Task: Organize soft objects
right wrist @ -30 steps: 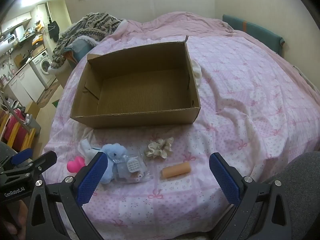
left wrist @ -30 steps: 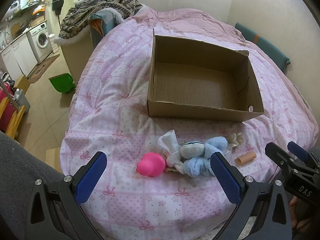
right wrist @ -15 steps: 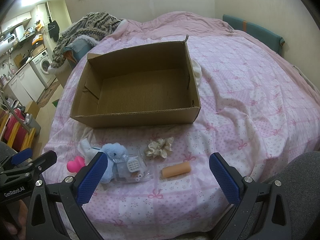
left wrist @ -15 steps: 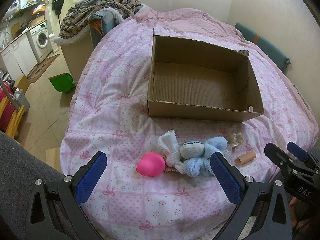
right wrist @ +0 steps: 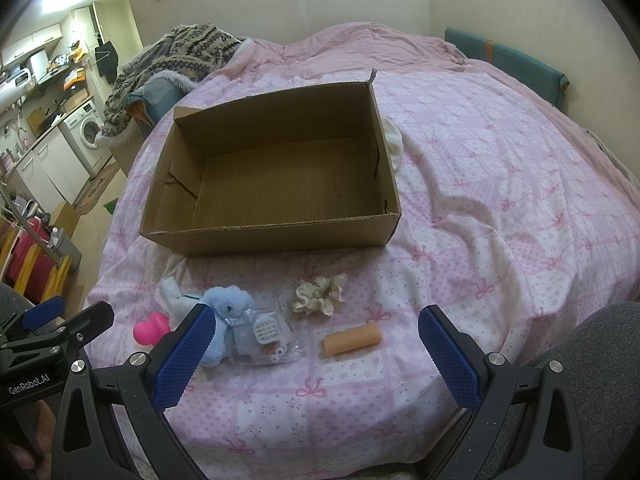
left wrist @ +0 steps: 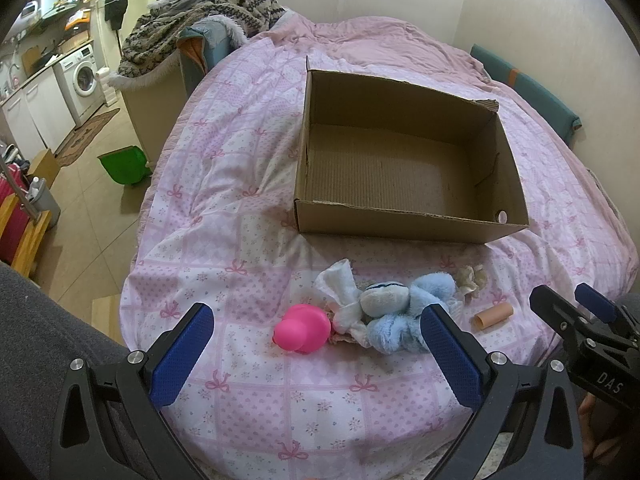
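Note:
An empty open cardboard box sits on the pink bed. In front of it lie a pink squishy toy, a white cloth, a blue plush, a clear plastic bag of small parts, a cream scrunchie and a peach foam cylinder. My left gripper is open and empty, just short of the pink toy and plush. My right gripper is open and empty, just short of the cylinder.
The pink quilt covers the whole bed. A white item peeks out behind the box. A chair piled with blankets stands at the bed's far left. A green bin and kitchen units stand on the floor left.

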The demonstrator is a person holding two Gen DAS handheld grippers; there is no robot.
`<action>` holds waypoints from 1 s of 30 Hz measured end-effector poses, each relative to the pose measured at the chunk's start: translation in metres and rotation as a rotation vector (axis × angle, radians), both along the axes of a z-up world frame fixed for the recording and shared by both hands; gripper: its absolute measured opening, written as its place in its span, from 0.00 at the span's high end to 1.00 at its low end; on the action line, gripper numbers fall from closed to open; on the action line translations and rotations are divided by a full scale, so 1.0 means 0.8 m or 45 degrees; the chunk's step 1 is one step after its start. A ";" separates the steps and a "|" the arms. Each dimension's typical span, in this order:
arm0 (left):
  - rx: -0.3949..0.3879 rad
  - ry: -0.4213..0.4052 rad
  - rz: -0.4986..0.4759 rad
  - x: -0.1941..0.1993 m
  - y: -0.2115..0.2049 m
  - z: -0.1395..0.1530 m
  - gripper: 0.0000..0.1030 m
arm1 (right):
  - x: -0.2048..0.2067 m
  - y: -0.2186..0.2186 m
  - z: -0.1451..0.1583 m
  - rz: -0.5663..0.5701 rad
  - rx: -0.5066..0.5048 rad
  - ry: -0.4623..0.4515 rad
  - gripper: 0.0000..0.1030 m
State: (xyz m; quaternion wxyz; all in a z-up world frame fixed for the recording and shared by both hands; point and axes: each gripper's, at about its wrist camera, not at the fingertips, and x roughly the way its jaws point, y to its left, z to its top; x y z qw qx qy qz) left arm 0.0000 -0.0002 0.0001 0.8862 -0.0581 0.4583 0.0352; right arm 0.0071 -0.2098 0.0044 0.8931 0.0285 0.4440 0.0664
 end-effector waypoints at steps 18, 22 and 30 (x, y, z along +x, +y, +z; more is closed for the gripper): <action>-0.001 0.002 0.001 0.000 0.000 0.000 0.00 | 0.000 -0.001 0.000 -0.006 0.003 0.002 0.00; 0.000 0.002 0.000 0.000 0.000 0.000 0.00 | 0.001 -0.001 0.000 -0.004 0.002 0.002 0.00; -0.002 0.004 0.001 0.000 0.000 0.000 0.00 | -0.001 -0.001 0.004 -0.005 0.002 0.003 0.00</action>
